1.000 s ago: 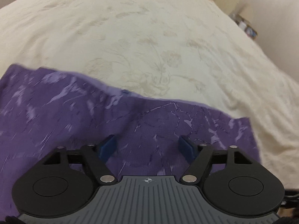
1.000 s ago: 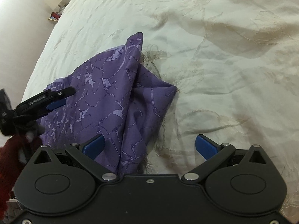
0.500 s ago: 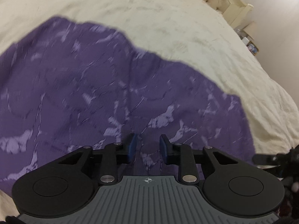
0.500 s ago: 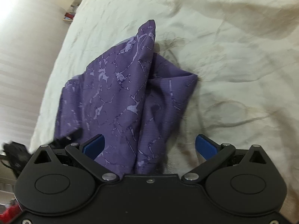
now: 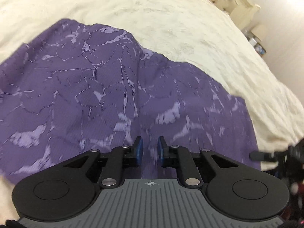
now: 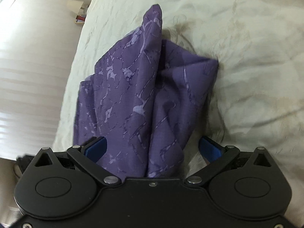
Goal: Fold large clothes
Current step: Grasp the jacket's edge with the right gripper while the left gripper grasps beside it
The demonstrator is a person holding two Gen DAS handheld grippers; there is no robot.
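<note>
A purple garment with a pale marbled print lies on a cream bedspread. In the left wrist view my left gripper is shut on the garment's near edge, with cloth between the blue pads. In the right wrist view the garment rises toward the camera in bunched folds. My right gripper is open, its blue pads wide apart on either side of the cloth's near end. The cloth's near end is hidden behind the gripper body.
A tufted cream headboard stands at the far right of the left wrist view. The bed's left edge drops to a pale floor. Small items lie by the wall. The other gripper shows at the right edge.
My left gripper has closed from wide open onto the garment and lifted it, so the cloth fills more of its view. The right gripper has stayed open while the garment drew closer.
</note>
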